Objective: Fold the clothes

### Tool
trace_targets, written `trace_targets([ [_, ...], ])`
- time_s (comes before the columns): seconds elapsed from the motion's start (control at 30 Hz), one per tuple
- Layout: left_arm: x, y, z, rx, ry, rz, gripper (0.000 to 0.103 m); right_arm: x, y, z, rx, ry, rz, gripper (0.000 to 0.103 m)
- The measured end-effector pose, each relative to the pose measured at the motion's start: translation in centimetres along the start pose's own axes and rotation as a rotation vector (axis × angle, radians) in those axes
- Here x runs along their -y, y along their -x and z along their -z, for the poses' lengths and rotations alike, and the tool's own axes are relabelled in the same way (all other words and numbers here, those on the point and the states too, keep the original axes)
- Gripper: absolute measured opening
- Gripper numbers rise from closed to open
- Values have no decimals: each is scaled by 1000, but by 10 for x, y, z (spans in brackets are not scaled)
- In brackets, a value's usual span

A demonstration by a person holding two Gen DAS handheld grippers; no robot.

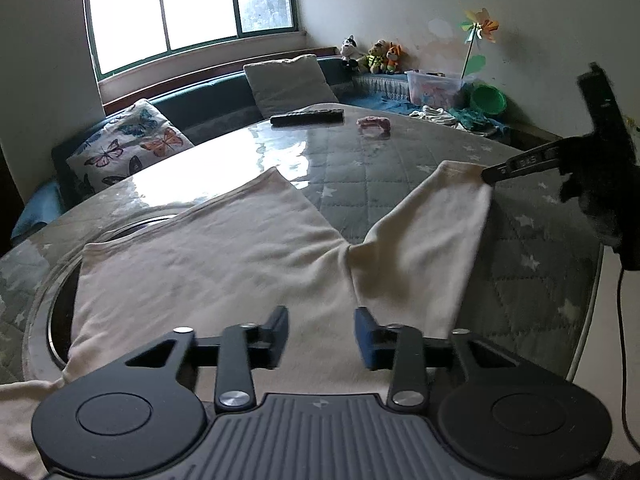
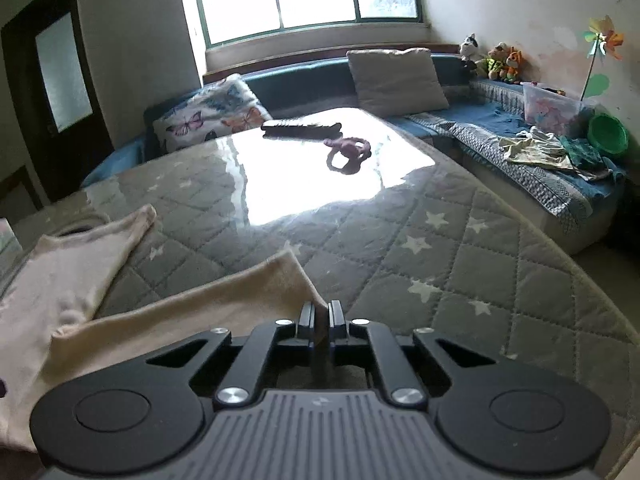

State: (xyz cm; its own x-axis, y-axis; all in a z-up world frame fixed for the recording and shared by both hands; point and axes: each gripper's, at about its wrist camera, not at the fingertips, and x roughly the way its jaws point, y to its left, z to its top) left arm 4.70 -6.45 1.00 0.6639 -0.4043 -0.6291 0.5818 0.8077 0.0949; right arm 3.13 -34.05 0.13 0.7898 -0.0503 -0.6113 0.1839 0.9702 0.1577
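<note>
While the right gripper [image 2: 319, 314] held its fingers drawn narrow on the cuff of one sleeve [image 2: 192, 304], the following stood in view:

- Right gripper: fingers [image 2: 306, 316] pinched together, a fold of cream cloth caught between them; in the left wrist view the same gripper [image 1: 490, 174] met the sleeve's far corner from the right.
- Left gripper [image 1: 321, 336]: fingers [image 1: 366, 338] spread wide with nothing between them, poised over the near edge of the garment; contact with the cloth could not be told.
- Garment [image 1: 208, 264]: cream long-sleeved top, spread flat on the tabletop [image 1: 360, 168], body to the left, the held sleeve angled out to the right, its cuff lifted slightly.
- Second sleeve [image 2: 132, 224]: lay on the left side, pointing away, cuff resting on the surface.
- Tabletop: glossy sheet over grey quilted cloth with white stars, window glare on the far half.
- Remote control [image 1: 307, 117]: black, at the far edge.
- Pink object [image 1: 374, 123]: small, just beside the remote; kind unclear.
- Bench seat [image 2: 560, 184]: blue cover, behind and to the right of the tabletop.
- Butterfly cushion [image 1: 132, 144]; plain cushion [image 1: 290, 84].
- Soft toys [image 1: 372, 56]; pinwheel [image 1: 480, 28]; green bowl [image 1: 488, 98]; loose clothes [image 2: 552, 152] on the bench.
</note>
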Motion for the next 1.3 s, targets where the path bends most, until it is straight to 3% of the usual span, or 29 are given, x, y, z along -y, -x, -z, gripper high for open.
trace_targets([
  [0.07,2,-6,-5,-3,-2,10,30,3,9,-1,25,-6,4,5],
  [0.73,18,-63,-35,-24,26,165,31,20,40,5,79,-87,-34,5],
  [0.9,16,-72,-34,-35,53,192,39,16,57,0,113,-90,-55,4],
  [1.1,7,-38,-30,10,47,172,47,4,80,-12,162,-72,-85,4],
  [1.3,-26,15,-8,51,56,66,54,-38,109,-37,223,54,-159,4],
])
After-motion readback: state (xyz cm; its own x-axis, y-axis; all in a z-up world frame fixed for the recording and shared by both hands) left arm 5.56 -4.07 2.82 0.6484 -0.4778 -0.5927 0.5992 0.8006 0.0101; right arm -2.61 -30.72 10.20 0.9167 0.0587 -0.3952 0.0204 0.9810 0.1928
